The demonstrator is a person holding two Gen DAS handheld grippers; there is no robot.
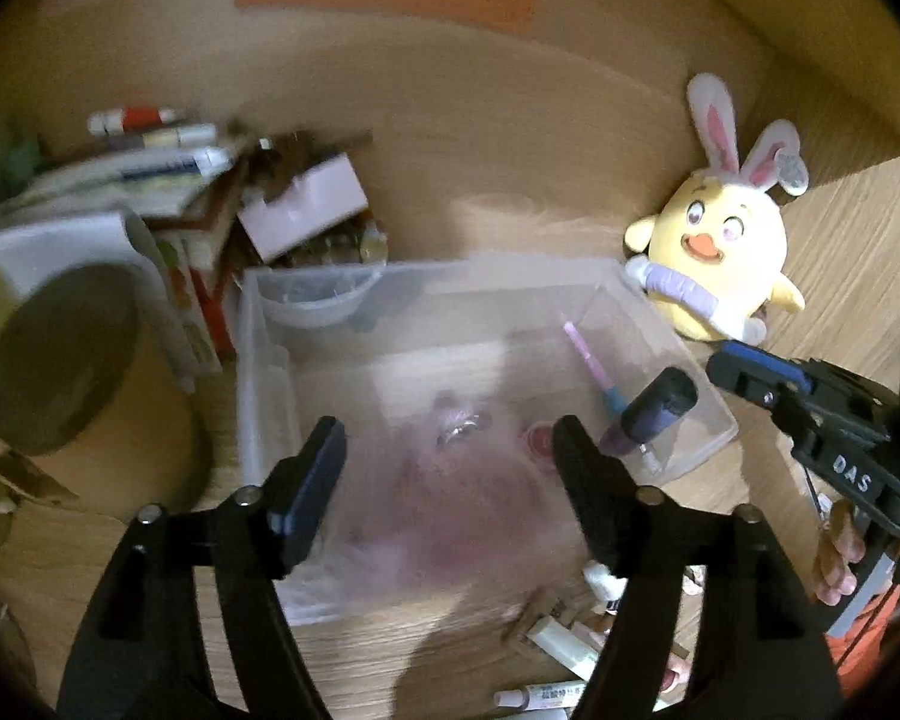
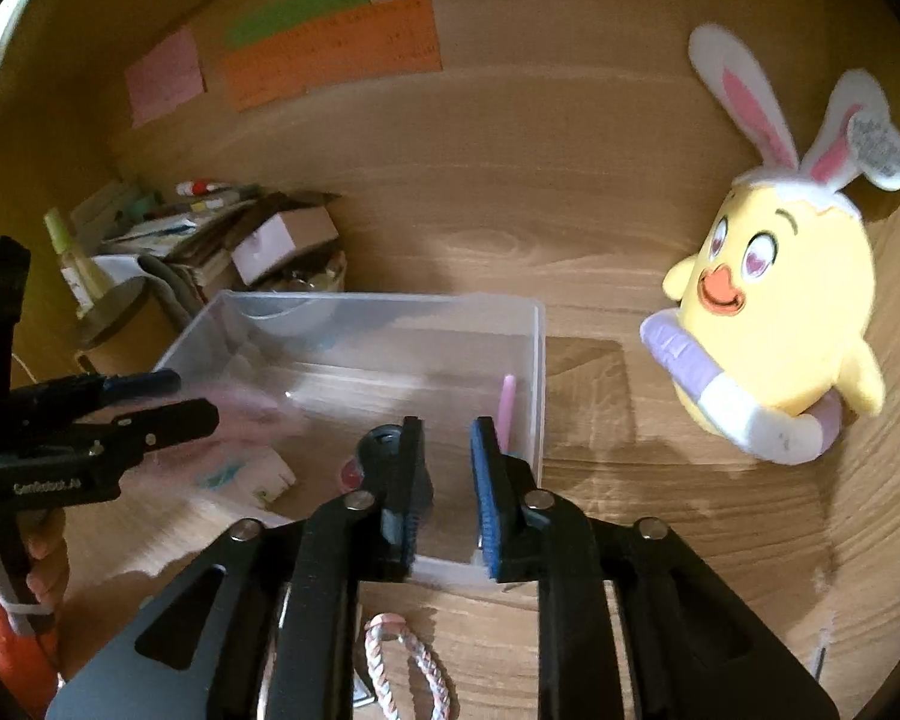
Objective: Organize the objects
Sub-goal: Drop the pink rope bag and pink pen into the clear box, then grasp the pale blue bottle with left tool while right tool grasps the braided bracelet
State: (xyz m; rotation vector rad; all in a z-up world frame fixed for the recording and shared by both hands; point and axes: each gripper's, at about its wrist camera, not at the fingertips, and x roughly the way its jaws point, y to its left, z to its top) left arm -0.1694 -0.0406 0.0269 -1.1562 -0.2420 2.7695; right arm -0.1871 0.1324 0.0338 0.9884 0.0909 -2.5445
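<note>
While the left gripper (image 1: 447,468) hangs over the clear plastic bin (image 1: 258,324) with its jaws spread wide and nothing between them, a pinkish blur fills the bin floor right below, too smeared to name. Over at four o'clock in the left wrist view, the right gripper (image 1: 723,369) reaches toward the bin's rim. From the right wrist view, the right gripper (image 2: 444,480) shows its jaws parted by a narrow gap, released, gripping nothing, hovering above the bin's near wall (image 2: 450,570). Inside the bin, a dark marker (image 1: 654,414) leans in the three o'clock corner, and a pink pen (image 1: 588,360) stands tilted just beside it. A yellow chick plush with bunny ears (image 2: 780,300) sits on the wooden worktop (image 2: 480,210) at two o'clock, apart from the bin. At ten o'clock, a heap of boxes and tubes (image 1: 168,180) crowds the bin's far corner. A braided pink-and-white cord (image 2: 408,666) lies on the worktop under the right gripper.
</note>
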